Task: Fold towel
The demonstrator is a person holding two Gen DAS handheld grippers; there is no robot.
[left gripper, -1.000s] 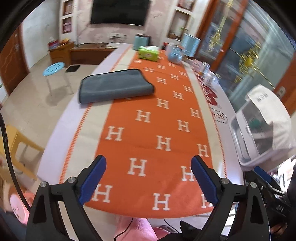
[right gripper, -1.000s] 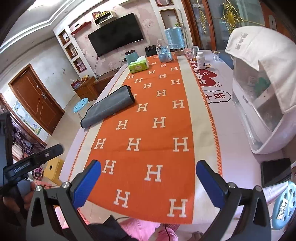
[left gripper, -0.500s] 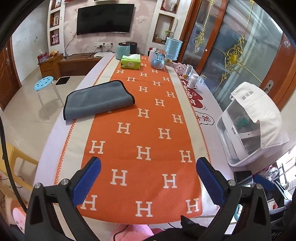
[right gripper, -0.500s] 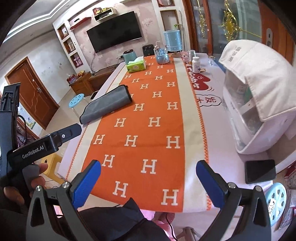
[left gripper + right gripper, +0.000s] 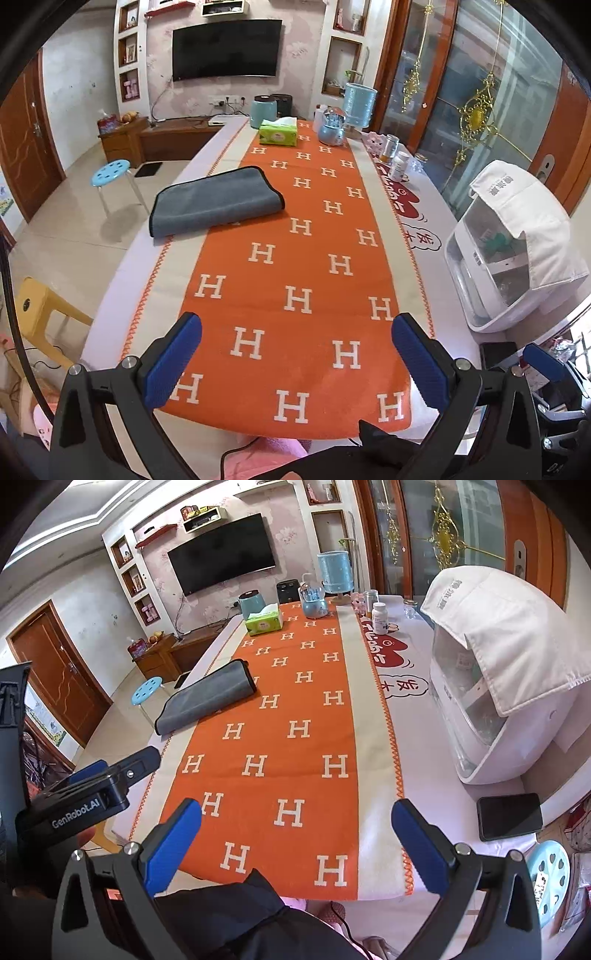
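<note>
Both grippers' fingers stood wide apart and held nothing: left gripper (image 5: 297, 356), right gripper (image 5: 295, 840). Over the last second both had drawn back and up from the towel (image 5: 216, 201), which lay folded, grey, dark-edged, straddling the far-left edge of the orange runner (image 5: 295, 280). Judgement: fold likely complete. Beyond the towel sat a green tissue box (image 5: 277, 133); well to its right, a white appliance (image 5: 495, 686). The tabletop (image 5: 436, 266) ran toward a wall-mounted TV (image 5: 225, 48).
</note>
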